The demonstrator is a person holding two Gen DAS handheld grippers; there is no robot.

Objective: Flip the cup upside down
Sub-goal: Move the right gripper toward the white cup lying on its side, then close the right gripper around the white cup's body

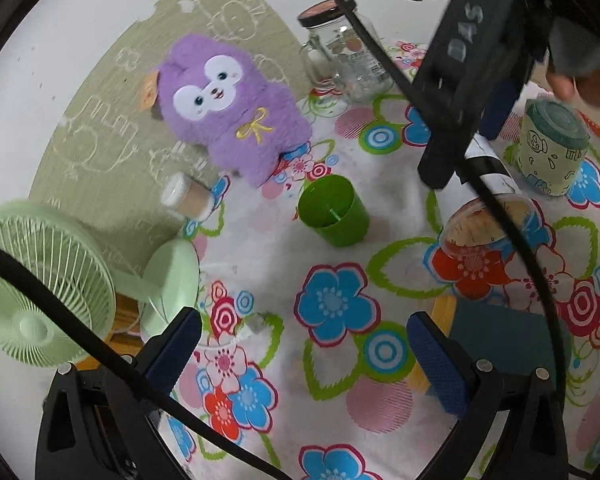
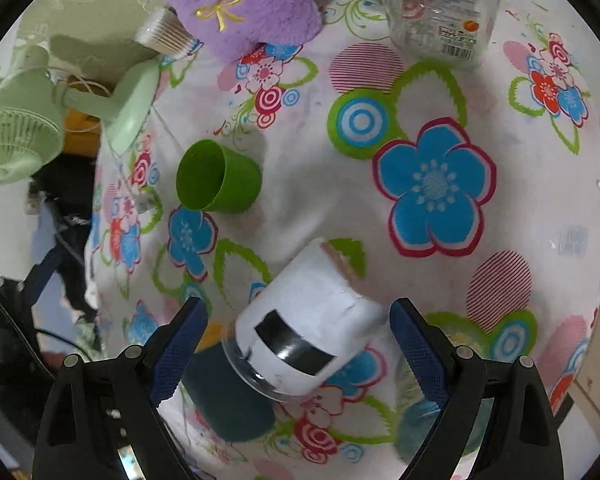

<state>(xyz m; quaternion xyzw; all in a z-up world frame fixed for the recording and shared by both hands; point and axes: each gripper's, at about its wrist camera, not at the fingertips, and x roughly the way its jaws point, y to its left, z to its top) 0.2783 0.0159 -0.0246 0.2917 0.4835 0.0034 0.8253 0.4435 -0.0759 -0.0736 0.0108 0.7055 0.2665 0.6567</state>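
Both claws are held wide apart with nothing gripped: the left gripper (image 1: 304,344) is hung over the flowered tablecloth (image 1: 340,400), the right gripper (image 2: 300,332) is spread either side of a white jar (image 2: 312,320). Beside the right claw, the patterned cup (image 1: 552,148) is seen standing upside down. Nearer the middle, a green cup (image 1: 334,210) is found mouth-up, just beside the purple plush toy (image 1: 228,108).

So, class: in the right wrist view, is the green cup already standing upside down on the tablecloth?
No: the green cup stands upright, its open mouth facing up, apart from both grippers.
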